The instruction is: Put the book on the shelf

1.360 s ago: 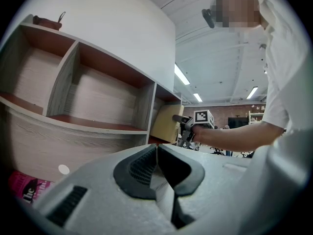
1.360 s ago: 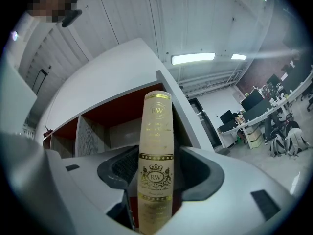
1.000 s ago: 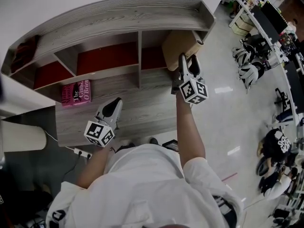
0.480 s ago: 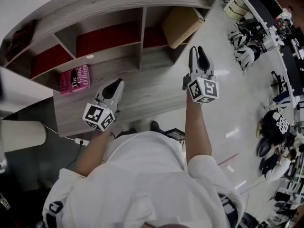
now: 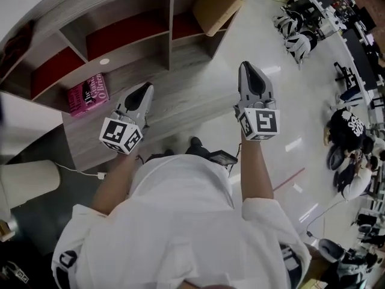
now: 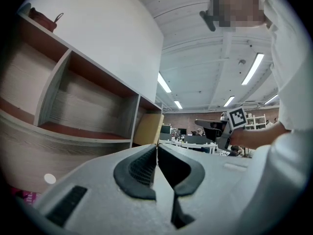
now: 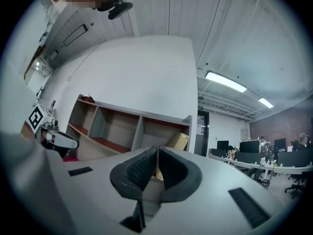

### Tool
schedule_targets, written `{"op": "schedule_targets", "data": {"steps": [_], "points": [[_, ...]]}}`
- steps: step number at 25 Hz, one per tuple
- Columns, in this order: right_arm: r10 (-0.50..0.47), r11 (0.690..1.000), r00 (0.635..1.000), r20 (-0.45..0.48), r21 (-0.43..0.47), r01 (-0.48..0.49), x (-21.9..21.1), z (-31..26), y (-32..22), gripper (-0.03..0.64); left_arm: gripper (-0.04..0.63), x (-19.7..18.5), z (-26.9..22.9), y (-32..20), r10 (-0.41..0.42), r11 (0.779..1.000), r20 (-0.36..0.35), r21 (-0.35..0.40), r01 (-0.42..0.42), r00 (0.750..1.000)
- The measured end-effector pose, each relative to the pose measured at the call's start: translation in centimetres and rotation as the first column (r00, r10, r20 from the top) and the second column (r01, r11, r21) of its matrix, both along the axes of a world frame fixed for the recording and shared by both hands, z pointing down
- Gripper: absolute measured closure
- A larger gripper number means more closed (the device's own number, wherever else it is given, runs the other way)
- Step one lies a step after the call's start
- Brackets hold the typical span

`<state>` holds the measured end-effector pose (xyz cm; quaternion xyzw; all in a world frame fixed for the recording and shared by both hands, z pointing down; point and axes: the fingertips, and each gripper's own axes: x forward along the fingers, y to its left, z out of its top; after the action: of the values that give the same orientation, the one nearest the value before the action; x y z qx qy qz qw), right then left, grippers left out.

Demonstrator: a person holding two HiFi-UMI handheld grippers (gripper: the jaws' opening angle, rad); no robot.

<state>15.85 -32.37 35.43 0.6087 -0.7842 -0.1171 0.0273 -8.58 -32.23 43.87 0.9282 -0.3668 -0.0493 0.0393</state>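
right gripper [image 5: 250, 67] closing, jaws empty; one tan book [image 5: 216, 5], one pink book [image 5: 88, 94].

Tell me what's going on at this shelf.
A person holds a gripper in each hand in front of the shelf. A tan book leans in its right-hand compartment; a pink book lies on the lower ledge. The right gripper hangs clear of the shelf, its jaws closing on nothing. The left gripper is shut and empty.
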Motion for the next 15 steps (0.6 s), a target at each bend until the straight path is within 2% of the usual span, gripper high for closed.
{"op": "schedule_targets", "data": {"steps": [4, 11, 15], "points": [[0.003, 1.0, 1.0, 0.01, -0.028, -0.003, -0.4, 1.3, 3.4, 0.595, 0.571, 0.3, 0.2, 0.6, 0.024, 1.0, 0.011, 0.018, -0.025, 1.0], [0.043, 0.992, 0.996, 0.077, -0.12, -0.034, -0.5, 5.9, 8.4, 0.6, 0.571, 0.8, 2.0, 1.8, 0.054, 0.999, 0.035, -0.009, -0.054, 0.998], [0.071, 0.988, 0.993, 0.096, -0.142, -0.057, -0.4, 8.1, 9.9, 0.601, 0.571, 0.8, 2.8, 2.2, 0.05, 0.999, 0.051, -0.006, -0.05, 0.997]]}}
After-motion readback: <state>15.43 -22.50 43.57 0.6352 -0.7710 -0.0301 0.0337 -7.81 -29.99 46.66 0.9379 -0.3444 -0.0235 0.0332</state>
